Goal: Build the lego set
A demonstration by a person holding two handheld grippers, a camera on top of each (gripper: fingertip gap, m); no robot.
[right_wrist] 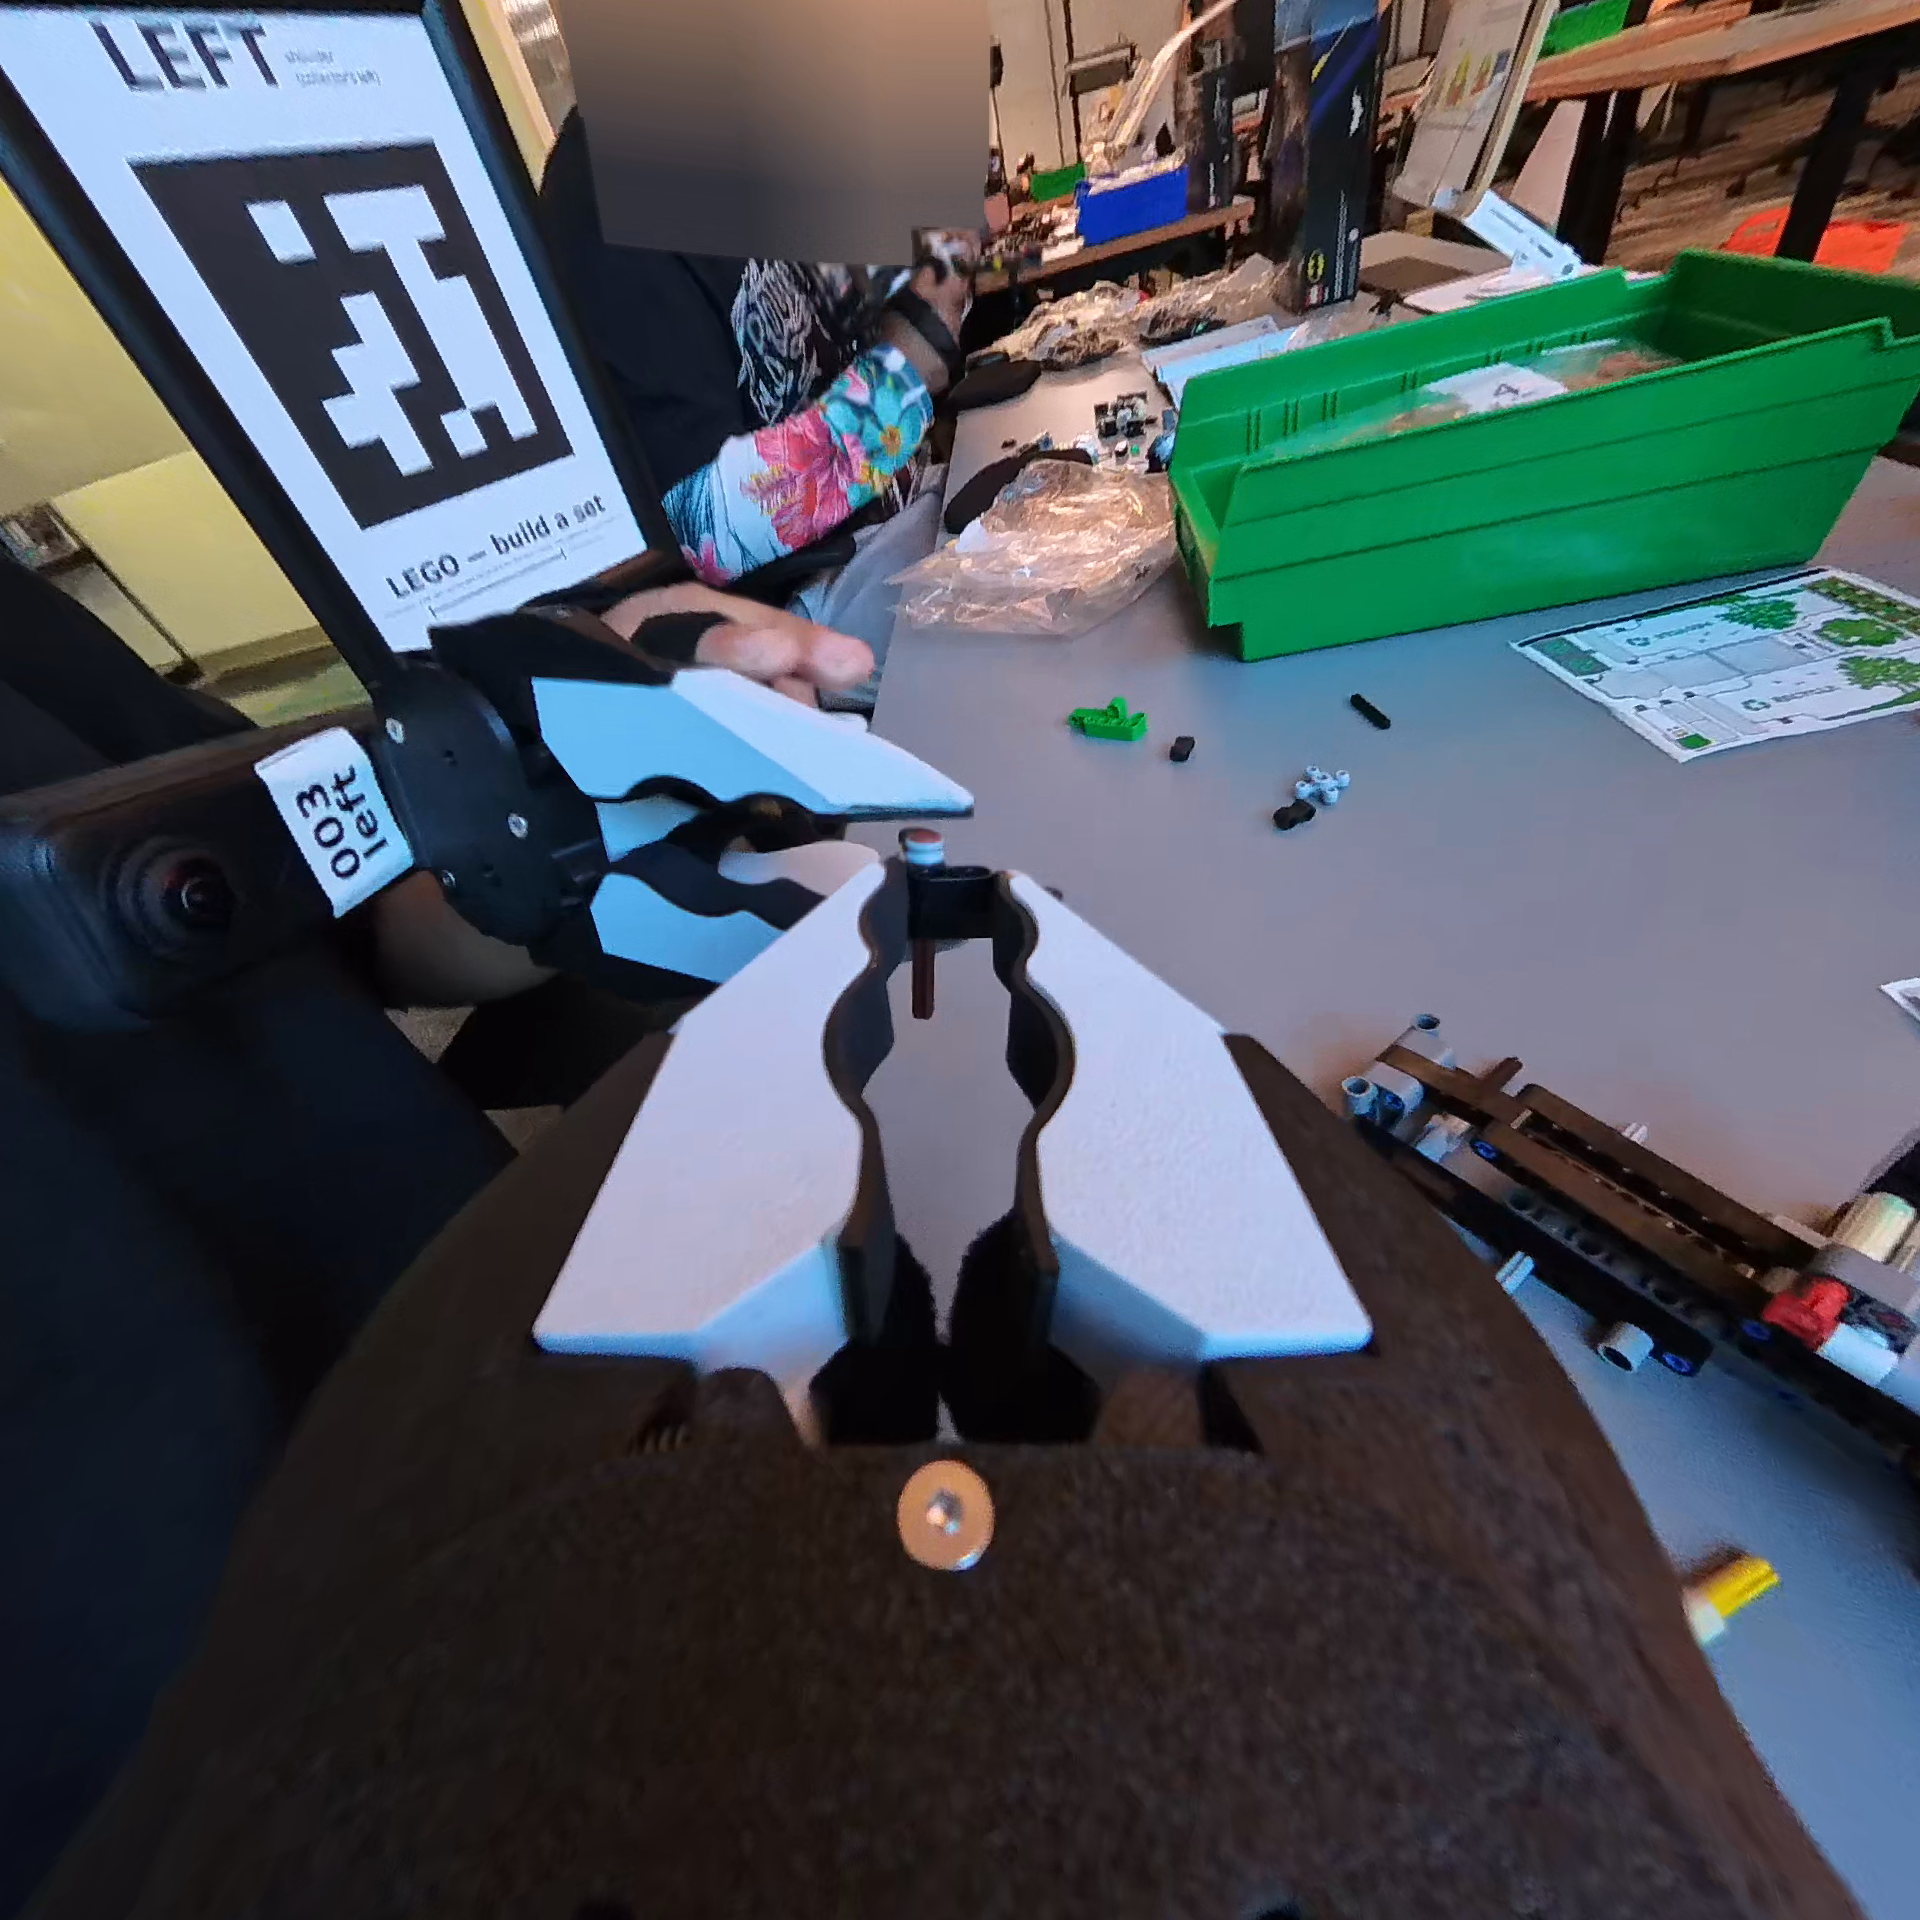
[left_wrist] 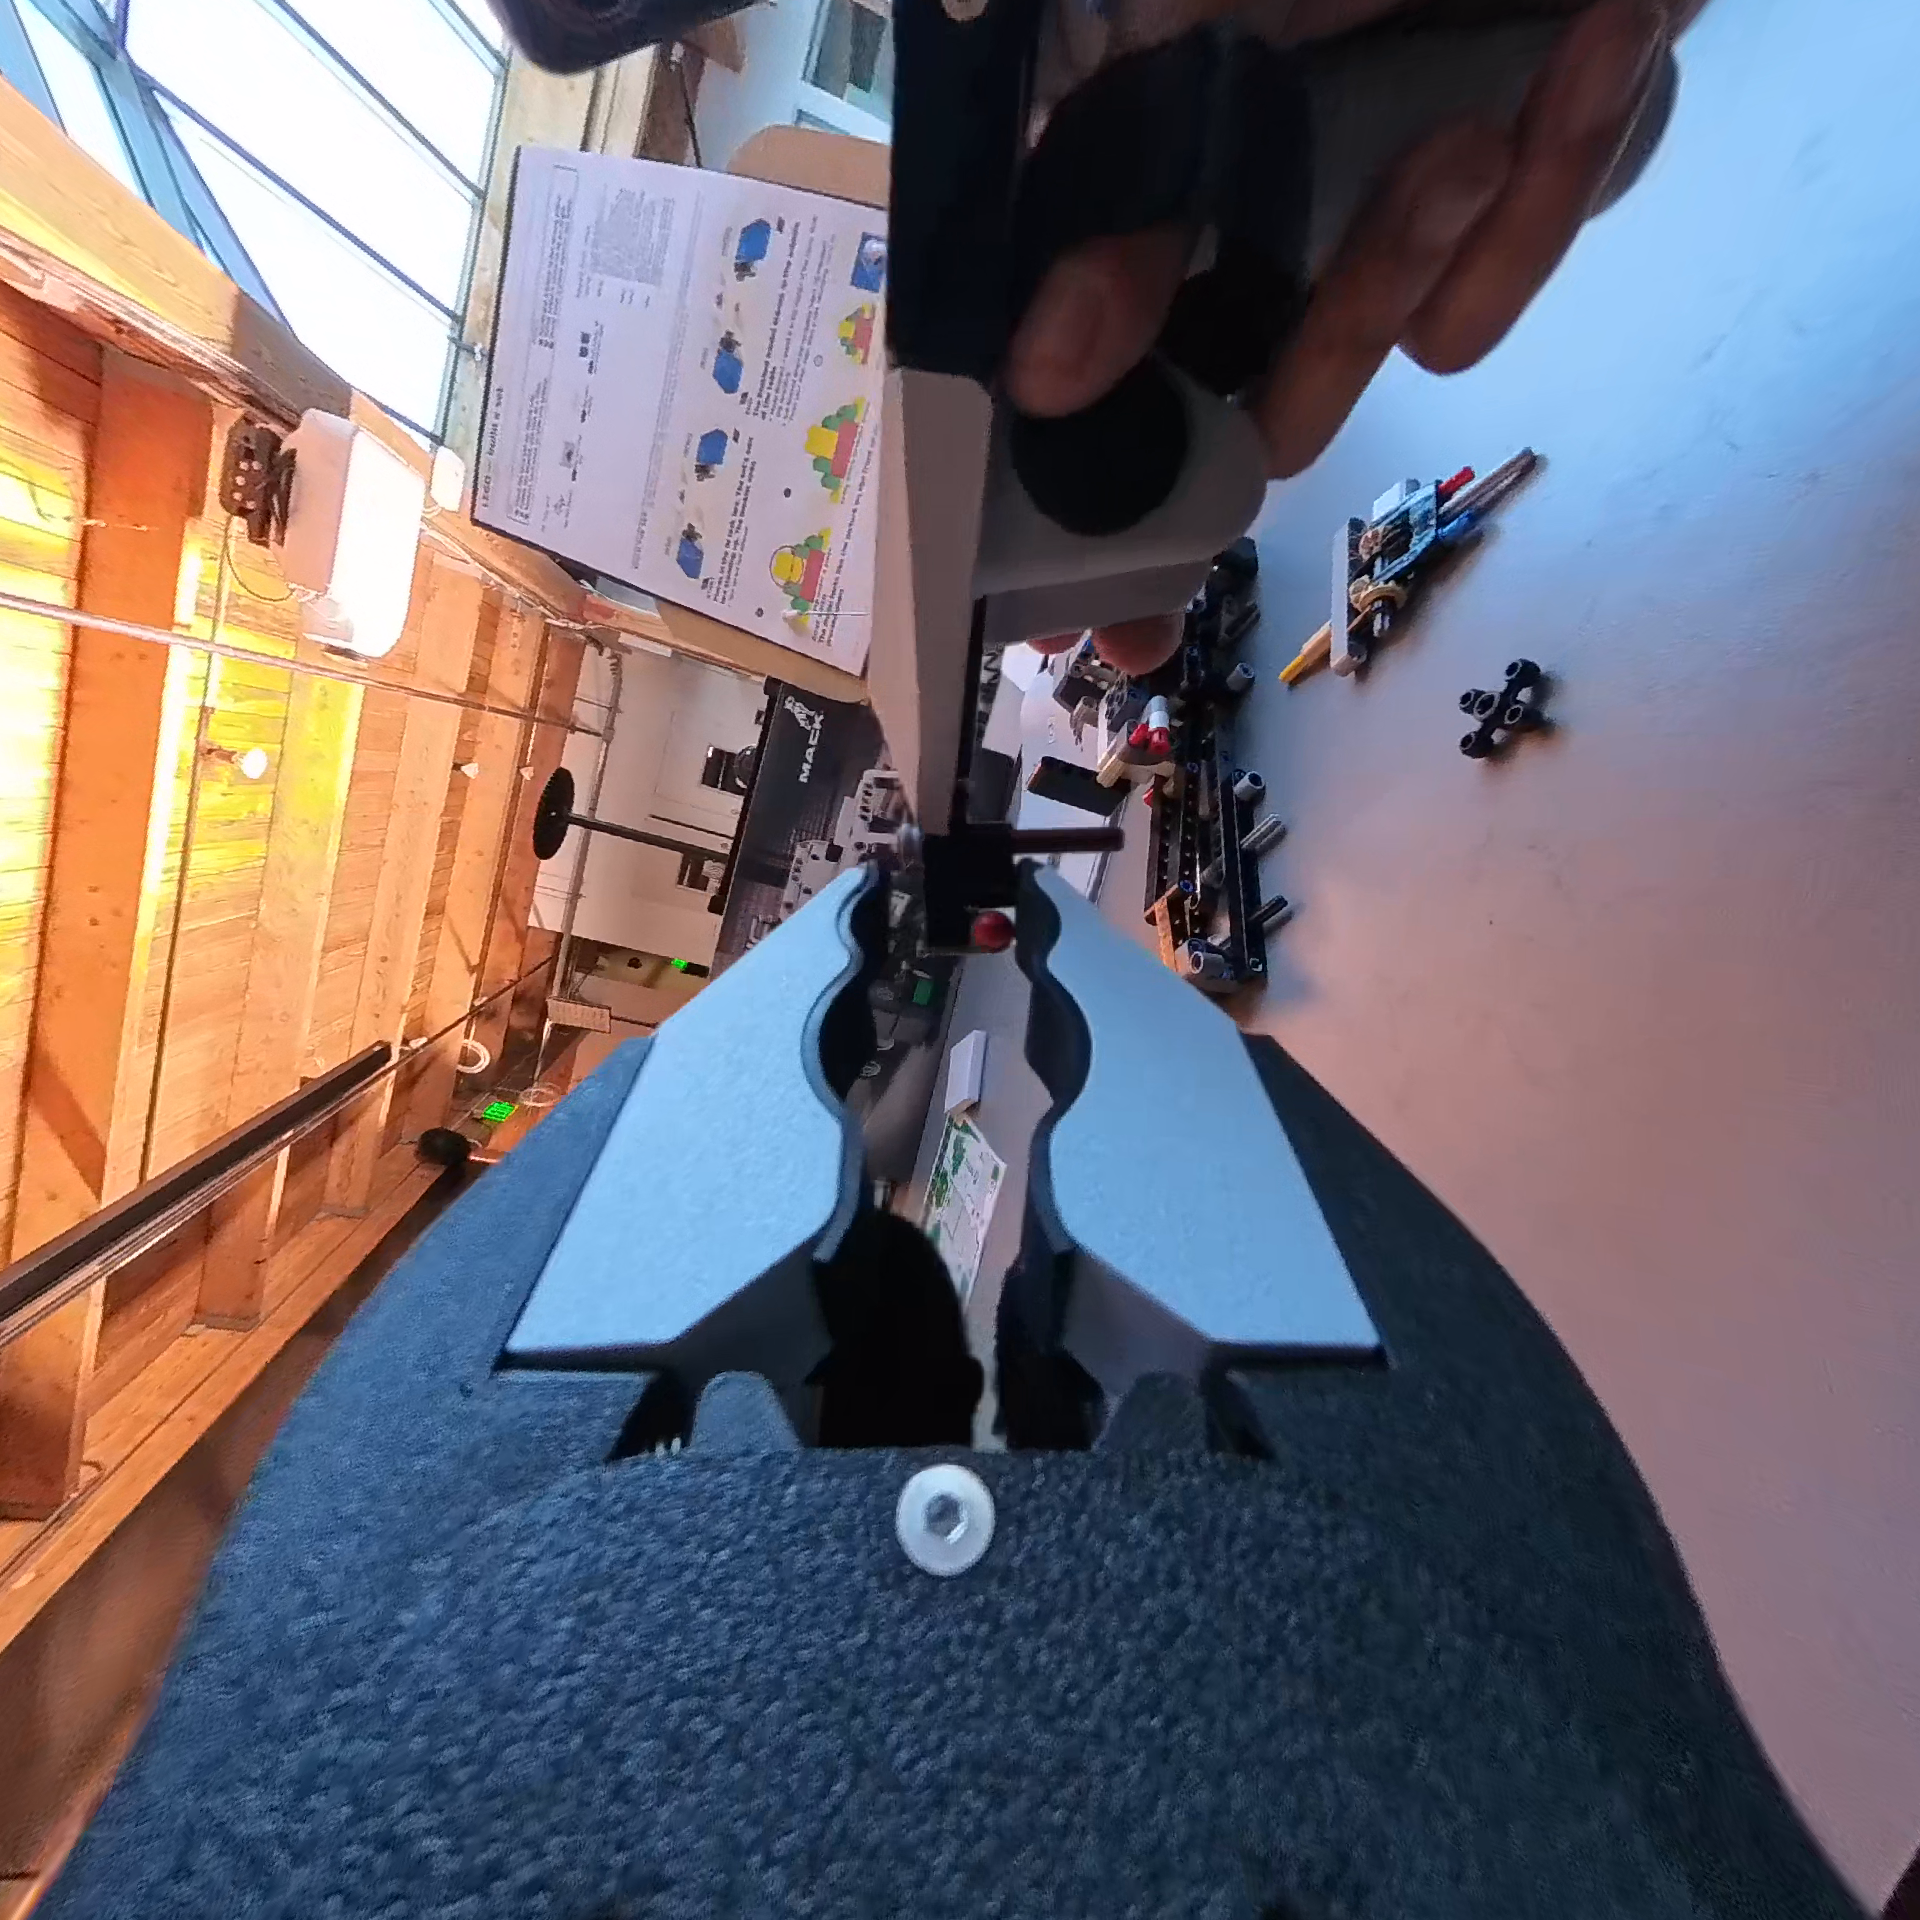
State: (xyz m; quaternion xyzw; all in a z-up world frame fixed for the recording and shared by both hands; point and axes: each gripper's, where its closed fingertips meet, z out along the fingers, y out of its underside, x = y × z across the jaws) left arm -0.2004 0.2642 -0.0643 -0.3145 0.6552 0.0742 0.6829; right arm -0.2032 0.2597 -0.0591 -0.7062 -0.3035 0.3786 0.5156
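Between the fingertips of the right gripper (right_wrist: 948, 902) sits a small black connector (right_wrist: 951, 900), pinched, held above the table (right_wrist: 1455, 914). A dark axle (right_wrist: 922, 982) hangs from it, long axis pointing back toward the camera. On top sits a red-capped pin (right_wrist: 923, 844). The left gripper (right_wrist: 883, 831) comes from the left, turned on its side, its tips spread just beside this pin and apparently not yet closed on it.
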